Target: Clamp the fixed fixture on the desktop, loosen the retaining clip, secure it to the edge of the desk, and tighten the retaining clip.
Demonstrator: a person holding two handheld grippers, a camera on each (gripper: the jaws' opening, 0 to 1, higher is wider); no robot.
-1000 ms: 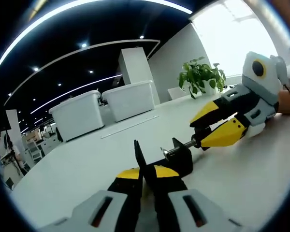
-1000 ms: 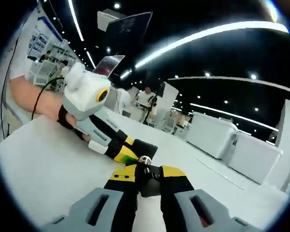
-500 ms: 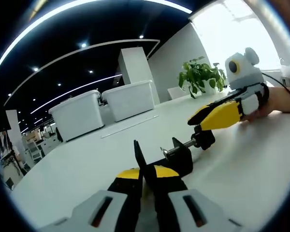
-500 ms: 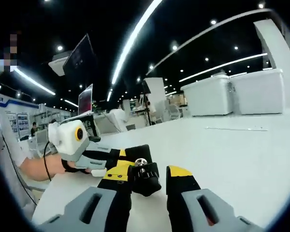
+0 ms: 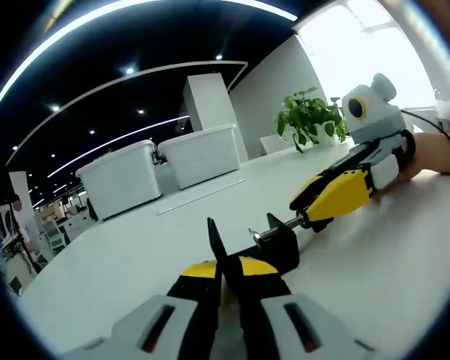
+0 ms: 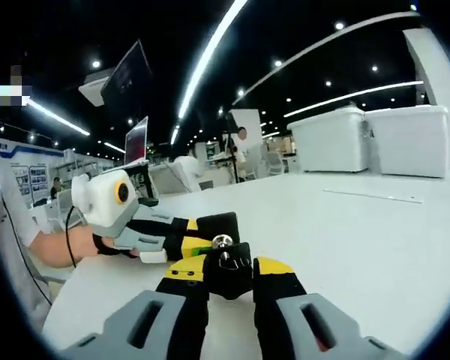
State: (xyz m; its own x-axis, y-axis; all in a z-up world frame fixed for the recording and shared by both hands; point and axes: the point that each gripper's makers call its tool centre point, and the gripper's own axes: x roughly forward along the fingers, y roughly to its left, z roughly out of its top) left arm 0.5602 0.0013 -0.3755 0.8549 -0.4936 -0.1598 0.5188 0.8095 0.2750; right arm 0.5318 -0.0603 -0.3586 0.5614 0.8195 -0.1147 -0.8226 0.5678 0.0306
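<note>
The left gripper (image 5: 223,274) is closed on the black clamp (image 5: 274,247), its yellow-tipped jaws pressed together on the clamp's near end. The clamp rests on the white desk (image 5: 375,270). From the clamp body a silver screw (image 5: 281,225) runs out and away from the left gripper toward the right; this is the clamp's long axis, lying nearly level with the desk surface.

The right gripper (image 6: 223,279) grips the knob (image 6: 226,262) at the outer end of that screw, one jaw on each side of it. In the right gripper view the screw tip shows end-on as a small silver disc just above the knob, so the screw axis points along the right gripper's own line of sight. In the left gripper view the right gripper (image 5: 315,214) enters from the right and meets the screw end.

Beyond the clamp, further along the desk, stand two white bins (image 5: 161,169) side by side. A potted plant (image 5: 313,118) stands to the right of the bins. A thin strip (image 5: 202,196) lies flat on the desk between the clamp and the bins.
</note>
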